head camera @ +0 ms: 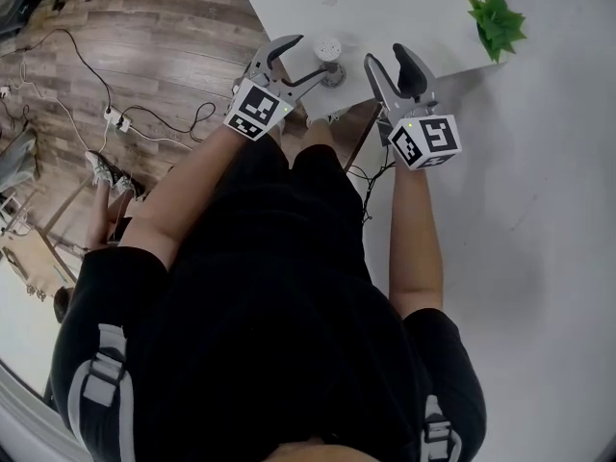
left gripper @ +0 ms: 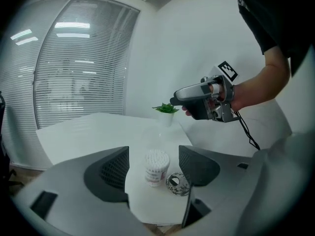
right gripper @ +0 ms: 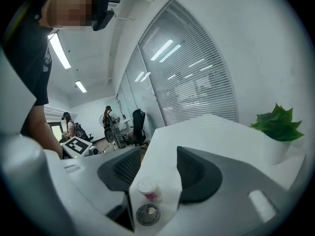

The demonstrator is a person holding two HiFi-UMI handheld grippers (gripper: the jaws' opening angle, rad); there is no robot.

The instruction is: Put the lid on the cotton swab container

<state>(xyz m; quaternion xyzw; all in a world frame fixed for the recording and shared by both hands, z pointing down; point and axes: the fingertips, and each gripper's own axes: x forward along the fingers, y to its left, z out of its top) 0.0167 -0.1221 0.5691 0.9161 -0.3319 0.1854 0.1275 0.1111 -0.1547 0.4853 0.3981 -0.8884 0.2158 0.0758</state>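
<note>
The left tongs (left gripper: 154,154) are spread and hold nothing. The open cotton swab container (left gripper: 156,167) shows in the gap between their jaws, farther out and untouched. The right tongs (right gripper: 159,152) are spread and empty too, hovering over the near edge of the white counter (head camera: 385,8). The container stands upright near that edge, swabs showing at its top. The lid (left gripper: 177,183) lies flat on the counter just beside it. A small green plant (head camera: 497,22) stands toward the counter's right side.
</note>
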